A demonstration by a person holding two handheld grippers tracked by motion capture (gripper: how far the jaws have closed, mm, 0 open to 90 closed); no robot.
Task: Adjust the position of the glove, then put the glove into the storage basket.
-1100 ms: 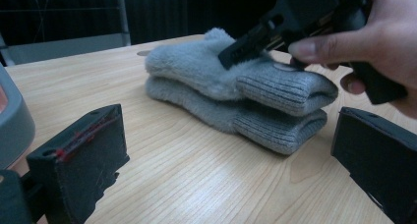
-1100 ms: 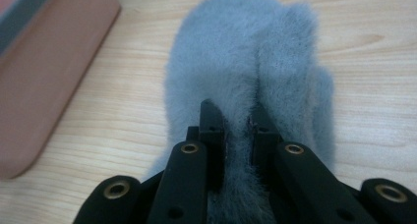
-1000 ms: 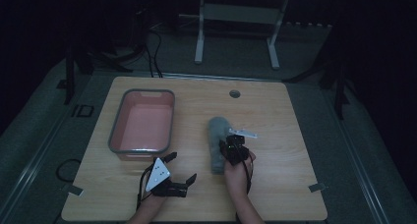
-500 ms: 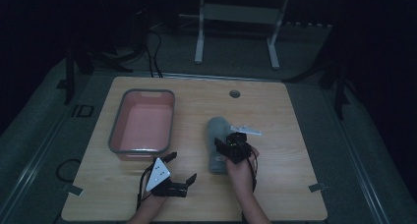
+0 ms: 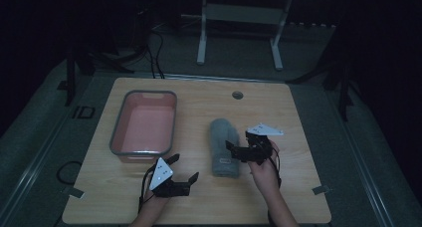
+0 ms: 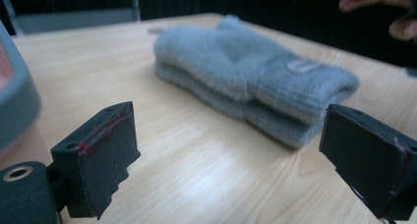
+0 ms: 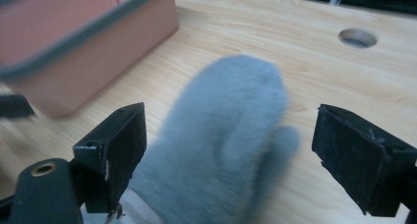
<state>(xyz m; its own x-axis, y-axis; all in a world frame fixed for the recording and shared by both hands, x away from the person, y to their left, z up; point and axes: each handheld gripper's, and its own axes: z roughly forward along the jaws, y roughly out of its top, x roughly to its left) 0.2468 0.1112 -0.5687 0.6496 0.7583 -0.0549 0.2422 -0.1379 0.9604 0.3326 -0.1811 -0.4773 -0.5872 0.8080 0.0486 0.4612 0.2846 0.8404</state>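
While your right gripper [image 5: 238,150] hangs just beside the grey mittens [image 5: 224,146], its jaws have just been opening and now stand wide apart; in the right gripper view the mittens [image 7: 221,145] lie between and below the jaws, with neither pad pressing on them. So you have nothing in that claw. The mittens rest as a stacked pair flat on the wooden table [image 5: 298,112], to the right of the pink tub [image 5: 144,127] and well apart from it. Your left gripper [image 5: 181,170] sits near the table's front edge, jaws spread with bare wood between them, holding nothing and aimed toward the mittens [image 6: 255,81]. As things lie, the pair looks laid out and let go, while the tub stands empty. If the mittens belong in it, that whole move is left: grasp, lift, carry across, drop.
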